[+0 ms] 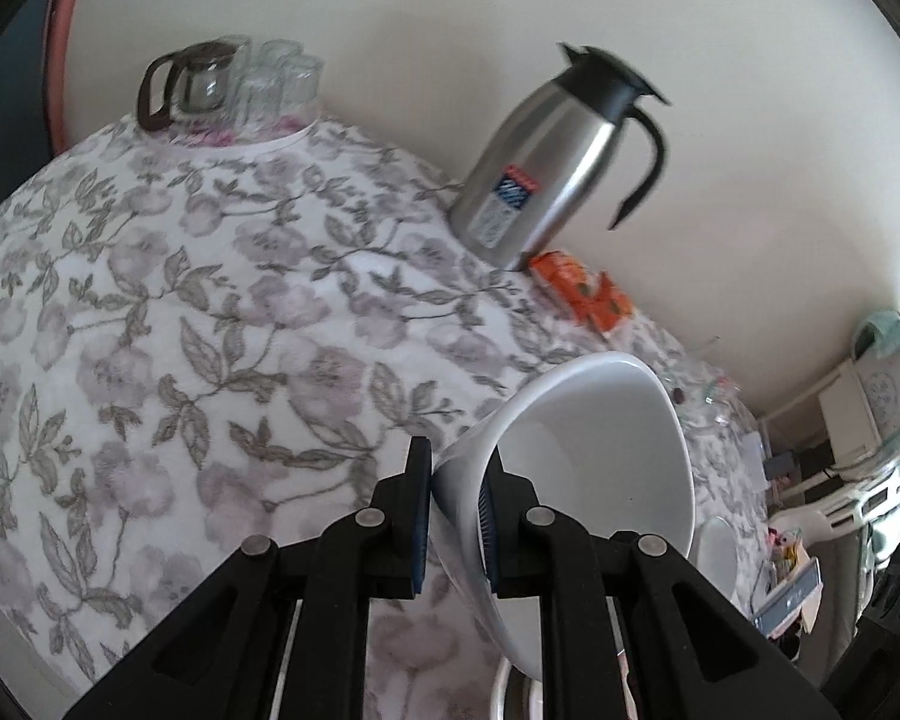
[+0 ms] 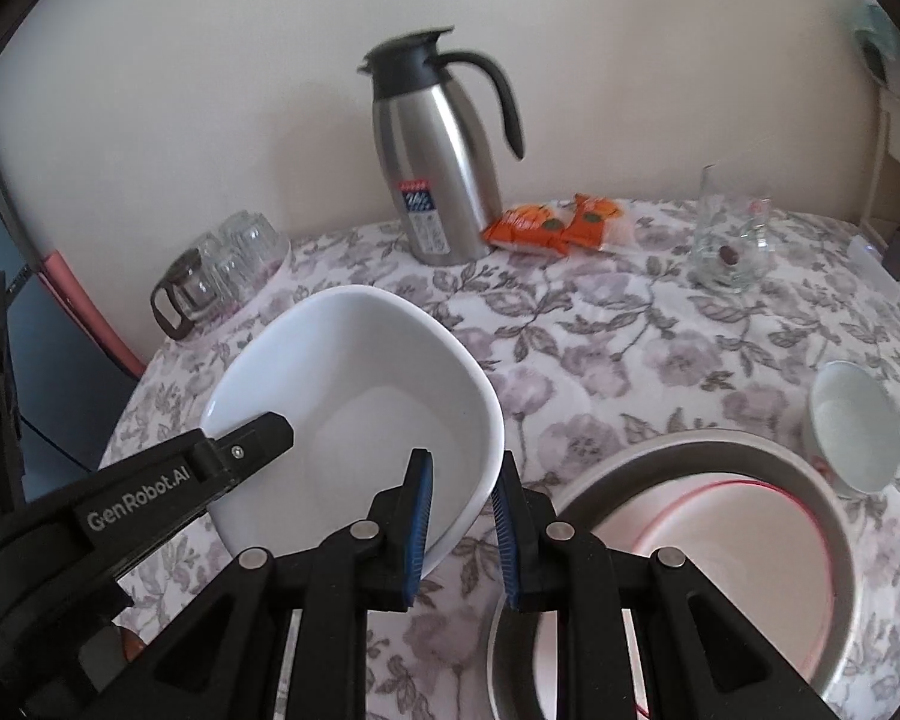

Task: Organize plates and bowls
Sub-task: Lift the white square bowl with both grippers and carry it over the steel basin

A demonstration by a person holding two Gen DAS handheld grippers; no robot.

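Beneath both grippers spreads the grey floral-print tablecloth [image 2: 630, 348], wide and bare ahead. Right of the right gripper [image 2: 462, 516] lies a round metal-rimmed tray [image 2: 660, 450]. The glossy white square ceramic bowl [image 2: 360, 384] hangs tilted, its rim pinched by the left gripper [image 1: 456, 516] and, opposite, by the right gripper's blue-ribbed pads.

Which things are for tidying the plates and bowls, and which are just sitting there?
For the job:
- big white bowl, pinched by the left gripper and right gripper
- small white bowl
- metal pan with a red-rimmed plate inside

Just sitting there:
- steel jug
- orange packets
- upturned glasses
- glass mug
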